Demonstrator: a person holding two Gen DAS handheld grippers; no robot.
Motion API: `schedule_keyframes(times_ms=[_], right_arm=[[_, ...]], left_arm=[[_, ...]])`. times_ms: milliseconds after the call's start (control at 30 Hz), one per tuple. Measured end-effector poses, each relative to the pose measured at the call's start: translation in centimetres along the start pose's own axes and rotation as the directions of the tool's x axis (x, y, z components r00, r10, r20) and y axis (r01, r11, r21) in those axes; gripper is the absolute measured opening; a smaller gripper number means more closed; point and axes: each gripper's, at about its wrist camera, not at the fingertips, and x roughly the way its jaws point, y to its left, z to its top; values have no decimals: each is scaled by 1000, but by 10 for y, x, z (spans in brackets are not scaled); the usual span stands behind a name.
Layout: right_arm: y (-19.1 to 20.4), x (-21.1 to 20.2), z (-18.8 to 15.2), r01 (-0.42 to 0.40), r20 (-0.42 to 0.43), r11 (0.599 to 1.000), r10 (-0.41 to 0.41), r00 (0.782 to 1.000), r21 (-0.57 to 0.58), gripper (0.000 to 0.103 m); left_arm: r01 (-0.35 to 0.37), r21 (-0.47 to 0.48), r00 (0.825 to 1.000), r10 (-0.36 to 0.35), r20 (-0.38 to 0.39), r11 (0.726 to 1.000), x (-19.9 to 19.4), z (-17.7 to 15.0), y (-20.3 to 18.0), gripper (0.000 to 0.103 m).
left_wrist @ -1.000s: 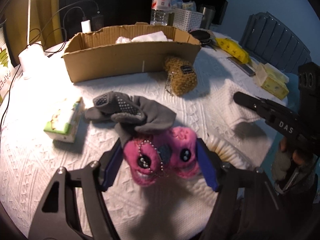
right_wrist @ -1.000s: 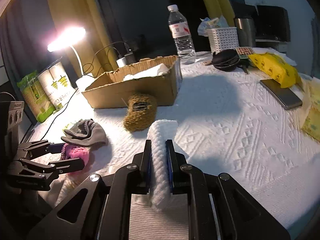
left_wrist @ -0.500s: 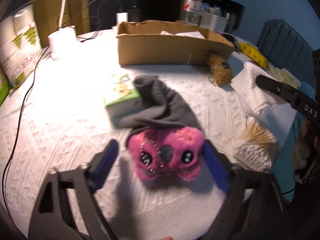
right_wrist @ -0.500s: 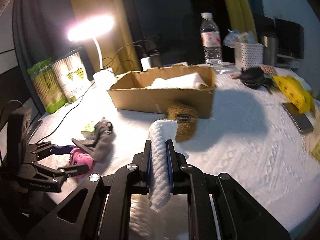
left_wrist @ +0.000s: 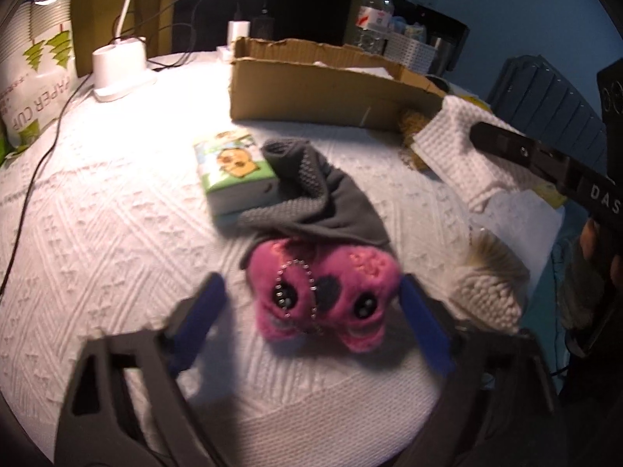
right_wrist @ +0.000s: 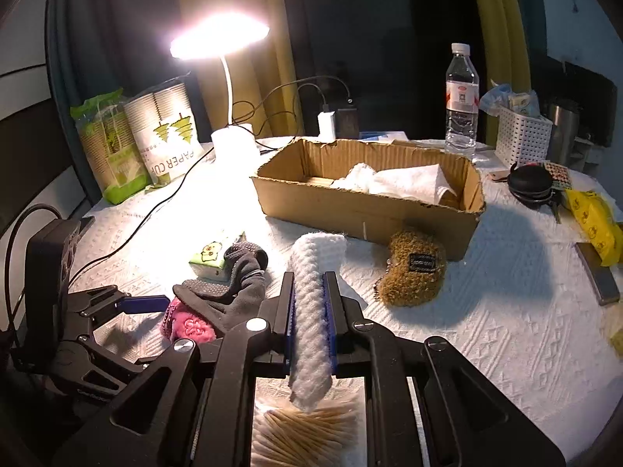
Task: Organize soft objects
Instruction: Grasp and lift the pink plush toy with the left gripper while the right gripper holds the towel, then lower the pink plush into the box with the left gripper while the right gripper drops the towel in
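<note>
Right tongs (right_wrist: 309, 311) are clamped on a white waffle-weave cloth (right_wrist: 311, 303), the blue pads squeezing it mid-length so both ends stick out free, one drooping toward the near edge over a pack of cotton swabs (right_wrist: 303, 436), the other pointing toward the cardboard box (right_wrist: 366, 210) at the far middle of the table (right_wrist: 486, 311). That grip looks chosen to keep the limp fabric bunched and off the surface for a carry, and the box, already holding white cloths, is my guess for where it goes. Over on the left, the left tongs (left_wrist: 311, 303) stand wide open, one blue pad on each side of the pink plush toy (left_wrist: 323, 295), neither pad clearly touching it; they seem lined up to close on its widest, squashiest part. The plush lies on the table with a bead chain across its face, and a grey grip-dot sock (left_wrist: 311, 202) is draped over its far edge, the sock's other end resting against a small tissue pack (left_wrist: 233, 171). That overlap is the catch: lift the plush and the sock may drag along. A fuzzy brown pouch (right_wrist: 412, 272) sits just in front of the box, near its right end, waiting its turn.
</note>
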Motion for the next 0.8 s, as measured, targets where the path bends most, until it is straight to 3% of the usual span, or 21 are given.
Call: schedule_keyframes(times_ms=[33,100,367,800], right_arm=[[-1,-1,1,5,1,1000,-5,1000,1,14],[-2,-5,3,14,6,1000,-14,1000,4,14],[-5,-20,15,34,41,999,-34,999,3,14],[-25,-32,46,40,109,999,-41,993,19,14]], left_arm=[[5,6,1000,-5,1,1000,0,2,-2,67],[25,12,1000,-25,0,1000,-1,4,-5,65],[67,45,996,-69,62,997,-29,23,-16,64],[5,100,978,-26,209,995,-57,92,-19,64]])
